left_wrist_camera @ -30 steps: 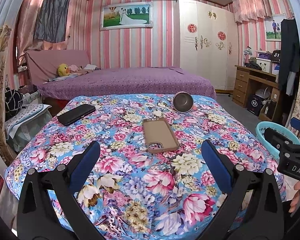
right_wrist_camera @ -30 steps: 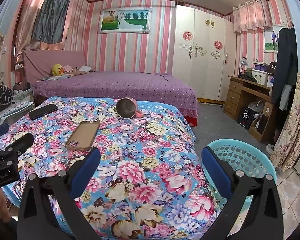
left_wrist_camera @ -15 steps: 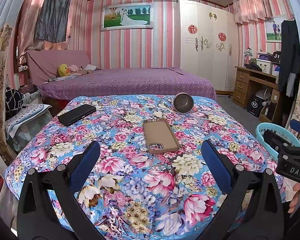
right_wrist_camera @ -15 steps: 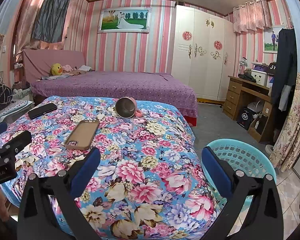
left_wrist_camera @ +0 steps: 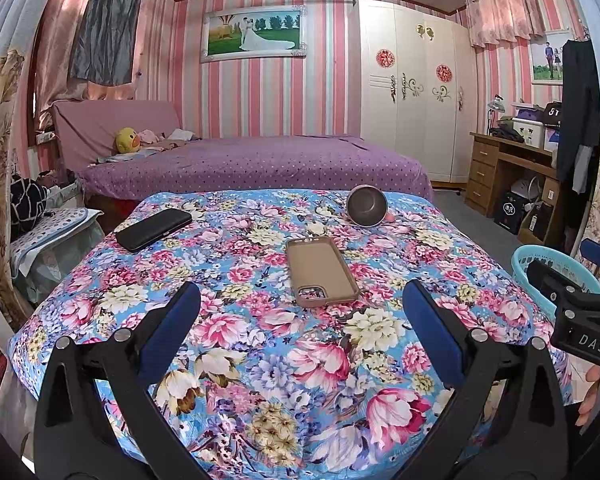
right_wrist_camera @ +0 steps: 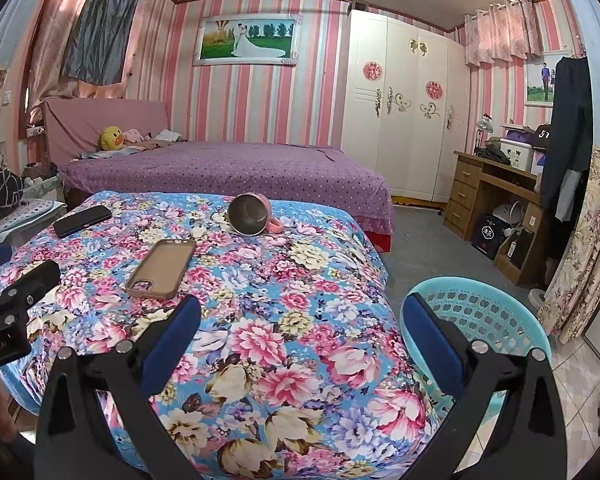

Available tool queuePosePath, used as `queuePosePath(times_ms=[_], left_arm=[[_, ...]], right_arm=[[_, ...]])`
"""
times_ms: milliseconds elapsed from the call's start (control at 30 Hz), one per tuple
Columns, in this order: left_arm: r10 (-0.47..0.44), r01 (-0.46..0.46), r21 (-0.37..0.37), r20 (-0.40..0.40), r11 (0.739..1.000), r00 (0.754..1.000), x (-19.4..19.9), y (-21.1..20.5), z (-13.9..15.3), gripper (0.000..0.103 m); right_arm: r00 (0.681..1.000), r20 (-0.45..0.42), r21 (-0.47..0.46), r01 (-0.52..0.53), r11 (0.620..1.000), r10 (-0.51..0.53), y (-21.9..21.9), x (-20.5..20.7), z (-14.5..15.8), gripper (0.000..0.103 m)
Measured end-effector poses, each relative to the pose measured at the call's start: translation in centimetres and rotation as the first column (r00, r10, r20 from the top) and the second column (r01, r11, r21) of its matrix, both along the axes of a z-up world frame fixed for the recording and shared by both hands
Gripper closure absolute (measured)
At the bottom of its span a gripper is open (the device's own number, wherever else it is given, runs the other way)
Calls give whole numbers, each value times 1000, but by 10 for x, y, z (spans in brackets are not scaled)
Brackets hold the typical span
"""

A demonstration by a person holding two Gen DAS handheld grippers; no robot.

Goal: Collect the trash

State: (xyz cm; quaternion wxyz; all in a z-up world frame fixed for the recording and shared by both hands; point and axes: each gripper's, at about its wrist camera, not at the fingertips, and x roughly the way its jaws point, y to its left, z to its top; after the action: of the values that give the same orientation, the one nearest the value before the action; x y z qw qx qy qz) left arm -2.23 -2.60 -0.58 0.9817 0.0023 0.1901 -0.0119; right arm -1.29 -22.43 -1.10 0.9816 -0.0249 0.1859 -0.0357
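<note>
Both grippers hover open and empty over the near edge of a floral-covered table.

The left gripper (left_wrist_camera: 300,320) has its blue-padded fingers spread wide with nothing between them, and the right gripper (right_wrist_camera: 300,322) is held the same way, wide apart and empty. Taking the floral tablecloth (left_wrist_camera: 260,360) as landmark: a brown phone case (left_wrist_camera: 320,272) lies inner side up near its centre, a black phone (left_wrist_camera: 153,229) lies flat toward its far left corner, and a pink mug (right_wrist_camera: 250,216) lies tipped on its side near its far edge, mouth facing the cameras. A light blue plastic basket (right_wrist_camera: 492,312) stands on the floor just beside the cloth's right edge, partly behind the right gripper's right finger. No obvious scrap of trash can be told apart on the cloth.
</note>
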Motion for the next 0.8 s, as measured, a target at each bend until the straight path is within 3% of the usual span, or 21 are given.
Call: queuePosePath(times_ms=[800], left_arm=[[2, -2, -6, 1, 1000, 1000, -1, 0, 0, 5]], right_arm=[[1000, 3, 7, 8, 1000, -8, -6, -1, -1, 4]])
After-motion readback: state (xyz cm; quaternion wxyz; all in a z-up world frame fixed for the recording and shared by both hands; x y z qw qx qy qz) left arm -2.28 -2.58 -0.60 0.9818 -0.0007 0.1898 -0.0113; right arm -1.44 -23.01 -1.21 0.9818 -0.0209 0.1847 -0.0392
